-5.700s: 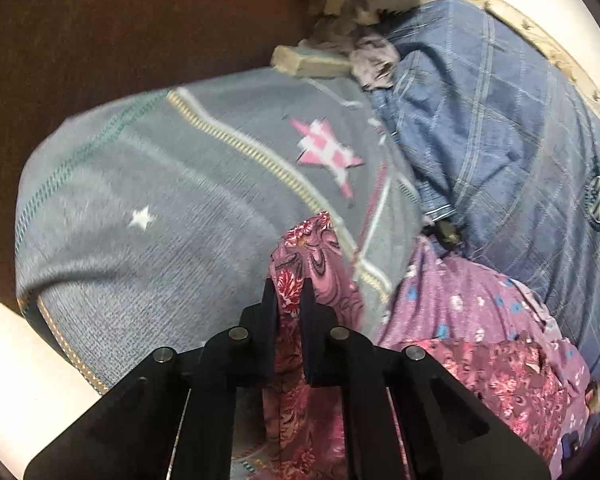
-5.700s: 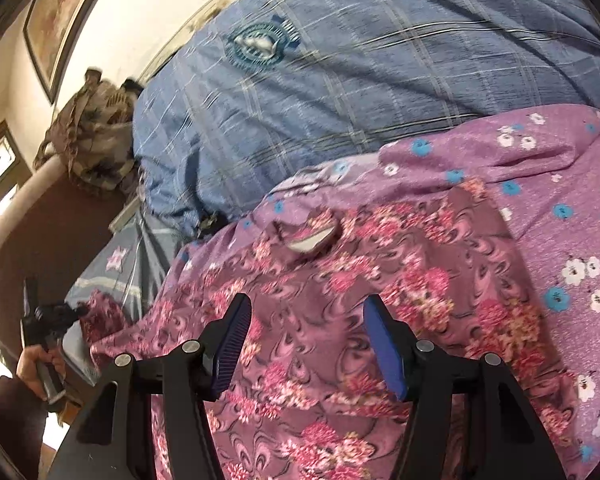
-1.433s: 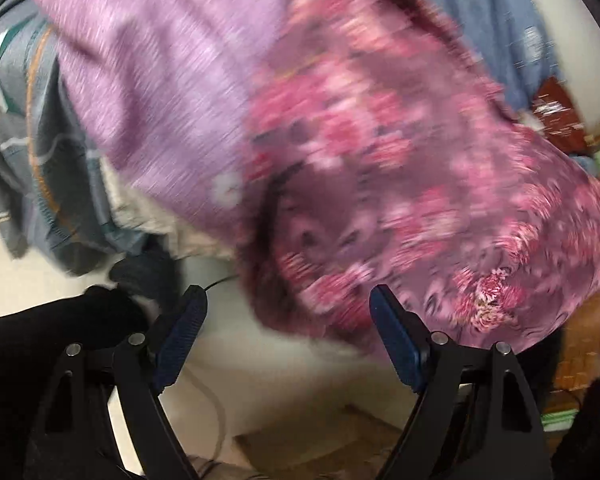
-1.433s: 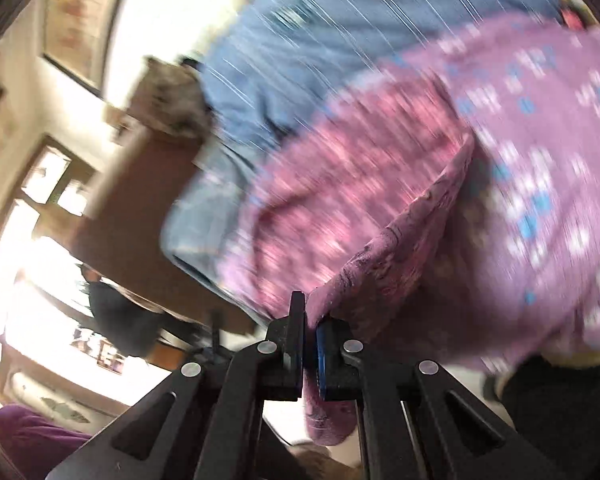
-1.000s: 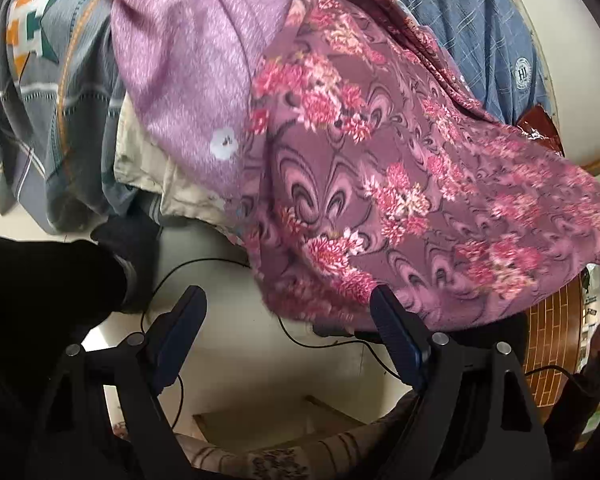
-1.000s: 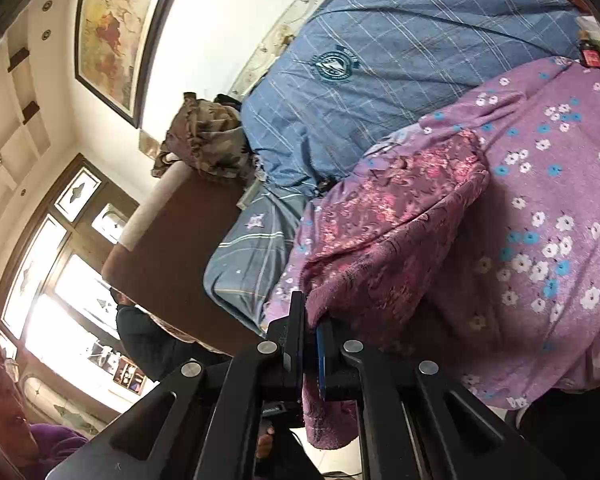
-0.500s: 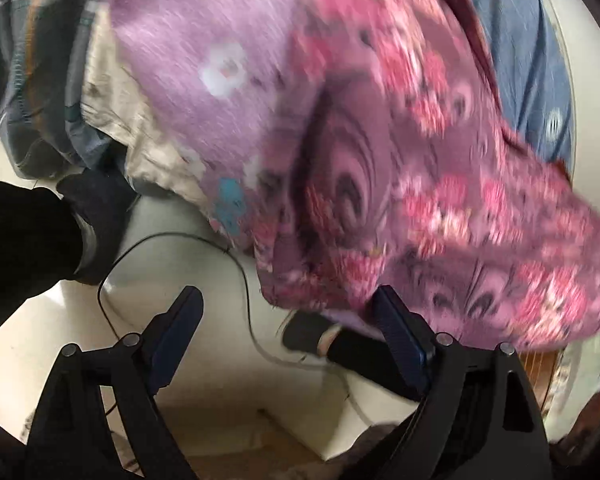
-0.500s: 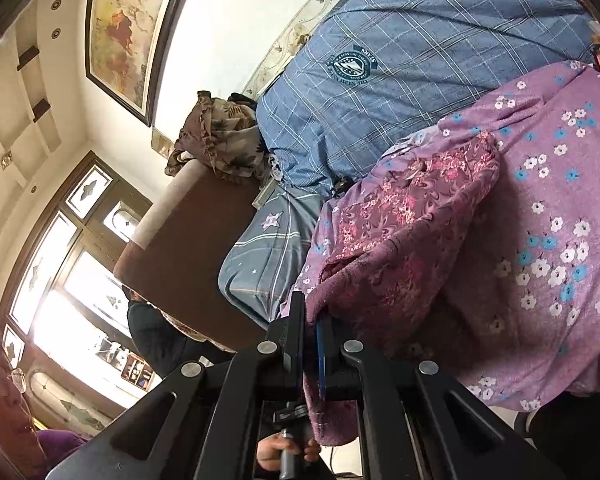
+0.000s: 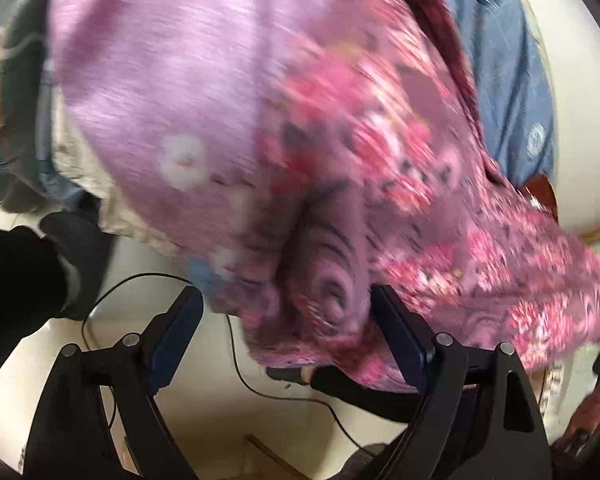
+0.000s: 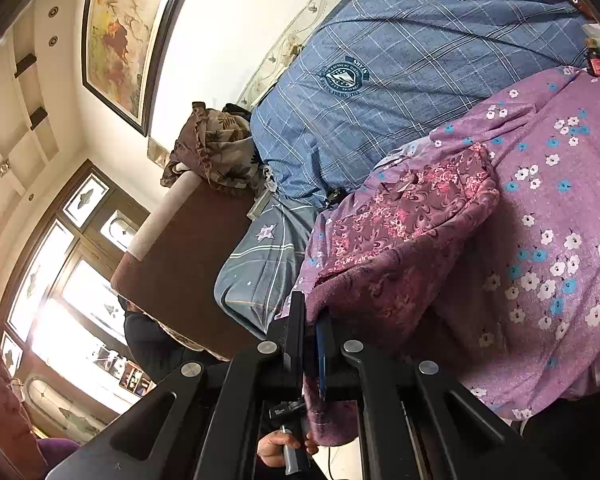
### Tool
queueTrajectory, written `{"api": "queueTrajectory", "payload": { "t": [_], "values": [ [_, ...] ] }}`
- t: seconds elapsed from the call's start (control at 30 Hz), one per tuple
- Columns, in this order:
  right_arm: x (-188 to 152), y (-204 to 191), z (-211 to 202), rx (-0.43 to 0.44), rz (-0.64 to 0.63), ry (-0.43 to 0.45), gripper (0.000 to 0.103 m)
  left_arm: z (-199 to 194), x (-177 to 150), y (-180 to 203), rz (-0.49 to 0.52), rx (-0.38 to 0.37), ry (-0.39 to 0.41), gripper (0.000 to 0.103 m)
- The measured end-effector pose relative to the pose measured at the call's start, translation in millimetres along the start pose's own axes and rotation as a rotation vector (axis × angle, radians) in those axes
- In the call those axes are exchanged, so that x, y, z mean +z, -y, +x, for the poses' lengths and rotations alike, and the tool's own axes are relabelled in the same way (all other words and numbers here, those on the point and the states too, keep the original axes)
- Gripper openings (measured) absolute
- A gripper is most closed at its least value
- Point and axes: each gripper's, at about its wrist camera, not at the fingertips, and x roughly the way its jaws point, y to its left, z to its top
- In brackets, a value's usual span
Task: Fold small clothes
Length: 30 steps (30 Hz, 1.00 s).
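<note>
Right wrist view has the right gripper [image 10: 309, 334] pressed together on a fold of the maroon floral garment [image 10: 396, 236], pinching its hanging edge so that a strip of cloth droops below the jaws. From there the garment runs up and away across a purple bedsheet with white and blue flowers [image 10: 548, 264], which covers the bed. Behind it lies a blue plaid quilt with round crests [image 10: 400, 80], and to the side a grey-blue cloth with a star print [image 10: 260, 256] hangs over a brown headboard [image 10: 184, 252]. A framed painting [image 10: 120, 32] hangs on the wall above. Low in this view a hand [image 10: 278, 448] grips a handle. Left wrist view is motion-blurred: the left gripper [image 9: 286, 330] is spread wide, its blue pads clear of the cloth, with the garment's lower edge [image 9: 324, 304] hanging just between and above the fingers. A thin black cable [image 9: 236, 368] lies on the pale floor [image 9: 204, 408] underneath.
</note>
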Motion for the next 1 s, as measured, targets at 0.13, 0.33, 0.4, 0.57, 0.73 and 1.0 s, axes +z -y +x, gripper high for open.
{"api": "queueTrajectory", "payload": {
  "t": [0.13,0.33,0.4,0.57,0.73,1.0],
  "values": [
    [1,-6,-3,0.004,-0.020,0.005,0.004,-7,-3,11,0.065,-0.095,0.012,0.048],
    [12,-9,-14,-0.010,-0.038,0.037,0.004,-43,-1,37,0.162,-0.209,0.035,0.013],
    [20,-9,-18,-0.009,-0.040,0.058,0.004,-60,8,48,0.195,-0.229,0.053,0.011],
    [40,-7,-16,-0.004,-0.053,0.087,0.004,-105,49,79,0.265,-0.284,0.145,0.011],
    [77,4,11,-0.001,-0.054,0.099,0.004,-124,129,121,0.301,-0.262,0.201,0.011],
    [165,81,100,-0.134,0.048,0.143,0.004,-81,251,151,0.250,-0.192,0.298,0.011]
  ]
}}
